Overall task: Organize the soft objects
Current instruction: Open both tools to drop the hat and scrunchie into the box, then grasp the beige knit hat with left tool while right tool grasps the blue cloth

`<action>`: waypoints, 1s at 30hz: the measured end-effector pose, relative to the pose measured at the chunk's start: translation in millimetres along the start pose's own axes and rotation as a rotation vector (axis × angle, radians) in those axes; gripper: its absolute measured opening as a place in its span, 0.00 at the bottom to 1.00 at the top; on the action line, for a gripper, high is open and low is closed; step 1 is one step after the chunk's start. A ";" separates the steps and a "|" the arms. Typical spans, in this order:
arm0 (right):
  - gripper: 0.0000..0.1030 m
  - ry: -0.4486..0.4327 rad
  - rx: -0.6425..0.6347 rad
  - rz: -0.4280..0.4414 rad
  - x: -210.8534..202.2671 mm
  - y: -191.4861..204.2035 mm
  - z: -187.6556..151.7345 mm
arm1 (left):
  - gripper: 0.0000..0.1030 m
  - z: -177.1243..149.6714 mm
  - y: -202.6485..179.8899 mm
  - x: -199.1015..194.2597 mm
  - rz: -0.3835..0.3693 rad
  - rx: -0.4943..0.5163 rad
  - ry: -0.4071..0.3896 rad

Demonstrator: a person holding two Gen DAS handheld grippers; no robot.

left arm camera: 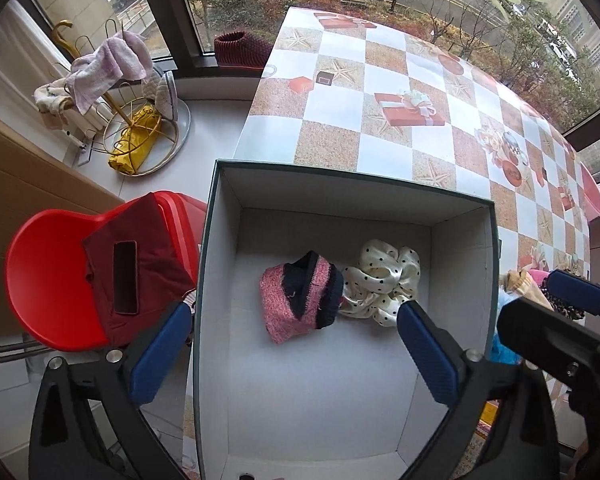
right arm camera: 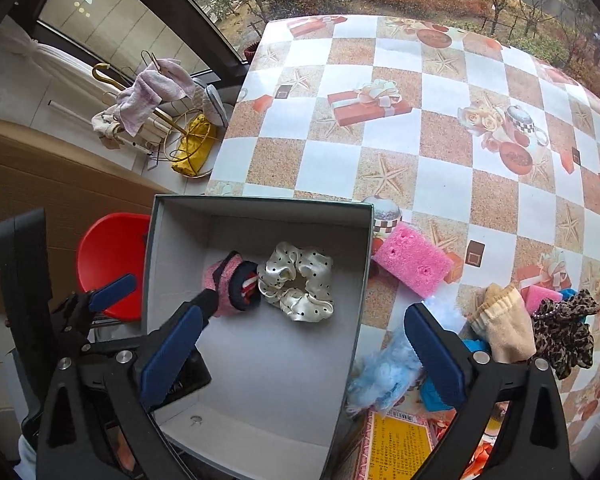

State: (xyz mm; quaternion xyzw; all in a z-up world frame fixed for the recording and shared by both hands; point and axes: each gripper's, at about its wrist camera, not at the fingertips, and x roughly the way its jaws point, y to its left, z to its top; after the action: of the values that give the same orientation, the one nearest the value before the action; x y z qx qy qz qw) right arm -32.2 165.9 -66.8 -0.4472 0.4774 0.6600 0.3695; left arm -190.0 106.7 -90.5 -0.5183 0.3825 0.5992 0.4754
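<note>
Hovering over the open box (left arm camera: 466,248), the left gripper (left arm camera: 296,356) is holding its blue pads wide apart with nothing between them. The right gripper (right arm camera: 300,356) is likewise standing spread and empty, straddling the box's right wall.

Only the right wrist view is showing the pile still waiting on the checkered tablecloth (right arm camera: 420,136): pale blue fluff (right arm camera: 384,372) nearest, then a beige sock (right arm camera: 500,324), a leopard-print scrunchie (right arm camera: 568,328) and a pink sponge (right arm camera: 414,264) just beside the box. The left wrist view is catching only slivers of that pile at its right edge, but alone is showing the dark red garment (left arm camera: 136,264) draped over the red chair (left arm camera: 48,276).

Inside the box, a pink-and-navy sock (left arm camera: 300,296) and a cream polka-dot scrunchie (left arm camera: 384,276) are lying touching on the floor. Beyond, a gold rack (left arm camera: 140,136) is standing by the window.
</note>
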 end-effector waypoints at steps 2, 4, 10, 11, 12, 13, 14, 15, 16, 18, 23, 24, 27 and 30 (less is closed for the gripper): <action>0.99 -0.016 -0.005 -0.010 -5.5 1.0 -0.5 | 0.99 -0.6 -2.0 -3.4 -0.004 0.002 -0.006; 0.99 -0.023 -0.014 -0.015 -10.5 2.3 -1.2 | 0.99 -0.9 -2.8 -8.2 -0.012 0.001 -0.010; 0.99 -0.045 0.001 0.007 -38.8 -9.2 -9.5 | 0.99 -6.8 -9.4 -24.4 -0.072 0.018 0.000; 0.99 -0.048 0.009 0.010 -43.9 -13.6 -11.7 | 0.99 -8.9 -12.3 -24.5 -0.084 0.022 0.014; 0.99 -0.049 0.018 0.013 -49.0 -18.9 -14.6 | 0.99 -11.1 -15.4 -23.8 -0.097 0.027 0.034; 0.99 -0.051 0.030 0.017 -54.3 -25.2 -18.0 | 0.99 -13.6 -19.5 -22.7 -0.110 0.034 0.054; 0.99 -0.054 0.044 0.021 -59.5 -32.9 -22.3 | 1.00 -16.2 -24.2 -21.7 -0.122 0.043 0.072; 0.99 -0.057 0.061 0.025 -64.7 -41.7 -26.4 | 0.99 -19.2 -30.3 -21.2 -0.128 0.054 0.085; 0.99 -0.060 0.080 0.025 -69.5 -51.5 -30.7 | 1.00 -22.5 -36.7 -21.5 -0.129 0.069 0.093; 0.99 -0.065 0.125 0.012 -78.4 -74.8 -40.4 | 1.00 -27.3 -51.8 -23.3 -0.129 0.107 0.100; 0.99 -0.060 0.267 -0.058 -87.1 -147.8 -66.7 | 1.00 -32.1 -93.4 -31.1 -0.140 0.200 0.102; 0.99 -0.053 0.303 -0.071 -86.0 -162.9 -72.3 | 1.00 -31.6 -102.4 -32.7 -0.139 0.218 0.099; 0.99 -0.033 0.402 -0.100 -78.8 -204.8 -88.3 | 1.00 -29.3 -126.2 -34.8 -0.137 0.256 0.100; 0.99 -0.015 0.483 -0.135 -69.1 -240.2 -103.1 | 1.00 -26.2 -152.1 -33.3 -0.131 0.290 0.105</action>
State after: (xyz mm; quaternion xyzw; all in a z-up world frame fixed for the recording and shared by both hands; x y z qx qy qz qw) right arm 234.6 127.8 -88.5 -0.3720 0.5875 0.5040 0.5123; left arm -35.9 114.8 -56.9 -0.4988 0.4547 0.4775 0.5625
